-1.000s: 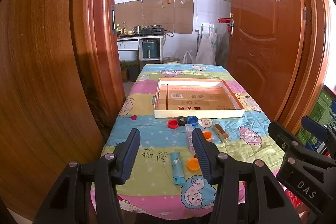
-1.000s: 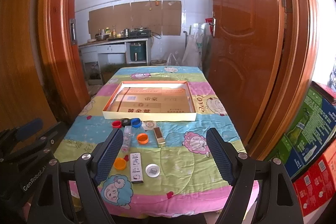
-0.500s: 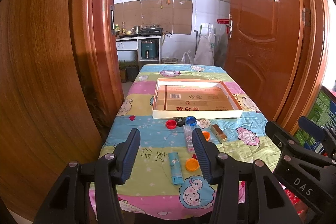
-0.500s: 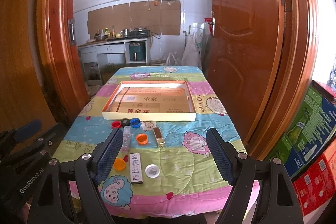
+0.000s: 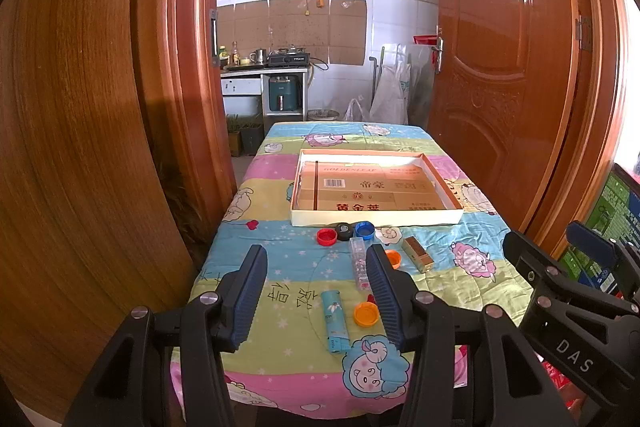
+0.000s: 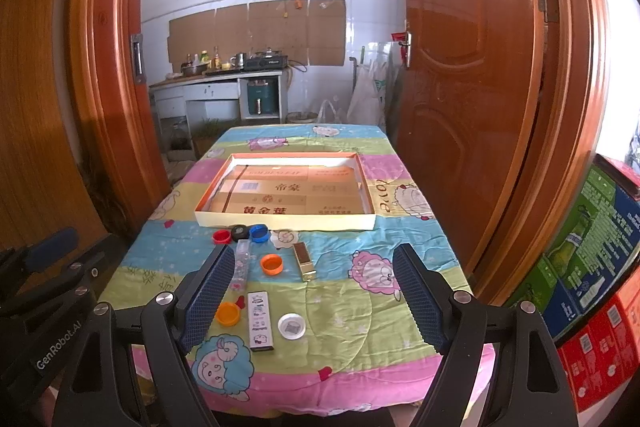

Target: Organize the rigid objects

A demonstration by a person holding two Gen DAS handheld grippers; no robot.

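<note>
Probably the lighter near the table's front edge was light, stiff and slippery; gripping its long sides seemed best. Both left gripper and right gripper hung spread apart, empty.

Caps crowd the tablecloth before tray.

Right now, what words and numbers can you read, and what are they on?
"GOLDENLEAF": cardboard lining the flat box.
"黄金叶": the same cardboard, near edge.
"帝豪": the same cardboard, middle.
"DAS": right claw's body.
"GenRobot.AI": left claw's body.
"love": tablecloth.
Barcode digits, lighter and carton print: too small.
</note>
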